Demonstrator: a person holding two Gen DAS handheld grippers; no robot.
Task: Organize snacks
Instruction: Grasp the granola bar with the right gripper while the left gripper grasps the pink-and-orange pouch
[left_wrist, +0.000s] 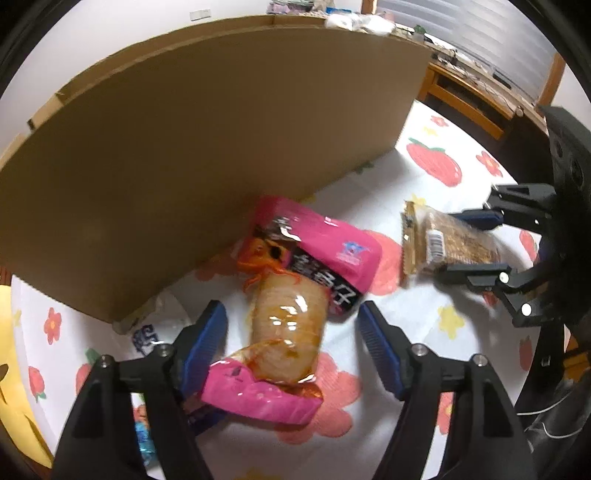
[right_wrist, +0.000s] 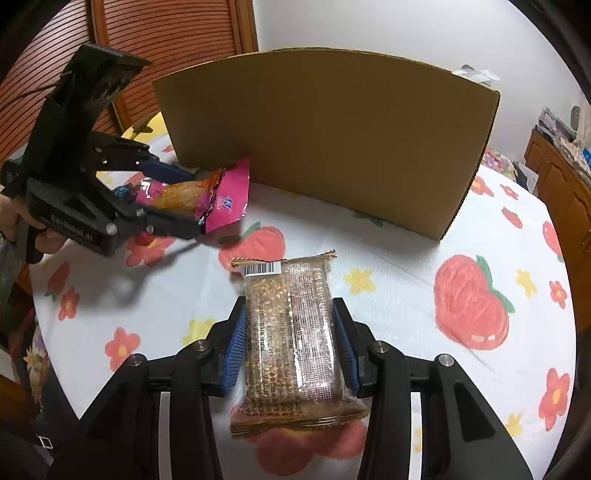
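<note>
Here our right hand-held gripper clamps the brown snack bar between its pads. Left of it, our left hand-held gripper spreads wide around the pink packet.

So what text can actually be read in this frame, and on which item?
"Genrobot.AI", roughly, raised on the left gripper body; letters soft.
Large Chinese characters on the pink snack bag: blurred, unreadable.
Barcode and small print on the brown snack bar held by the right gripper: too small to read.
</note>
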